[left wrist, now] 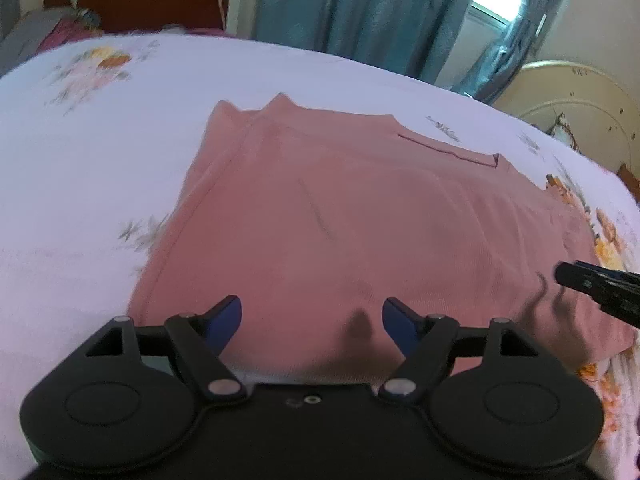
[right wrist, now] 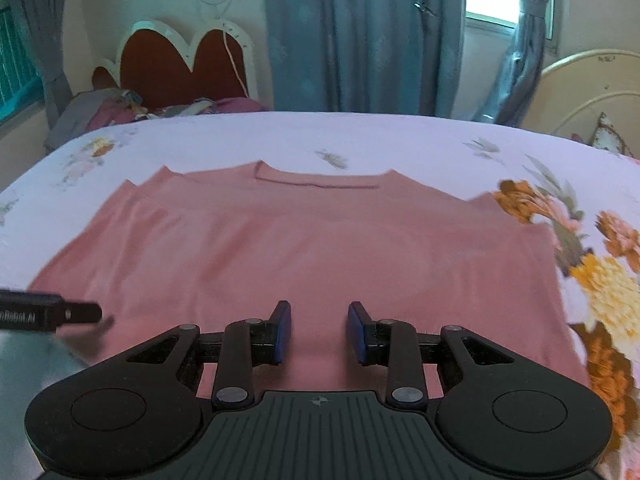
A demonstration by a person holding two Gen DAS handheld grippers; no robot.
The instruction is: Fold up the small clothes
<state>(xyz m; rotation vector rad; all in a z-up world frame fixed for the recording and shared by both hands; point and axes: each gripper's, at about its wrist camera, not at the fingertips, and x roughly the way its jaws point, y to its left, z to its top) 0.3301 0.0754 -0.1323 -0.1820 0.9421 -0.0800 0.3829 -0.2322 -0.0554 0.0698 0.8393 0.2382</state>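
A pink shirt lies flat on the floral bedsheet, with its neckline at the far side. In the left wrist view my left gripper hovers over the shirt's near hem, open wide with nothing between its blue pads. My right gripper stands over the near hem further right, its jaws apart by a narrow gap with only flat cloth seen beyond them. Each gripper shows in the other's view: the right gripper at the right edge, the left gripper at the left edge.
A red headboard with a white frame stands at the far left, with a heap of clothes in front of it. Blue curtains hang behind the bed. A cream bed frame is at the right.
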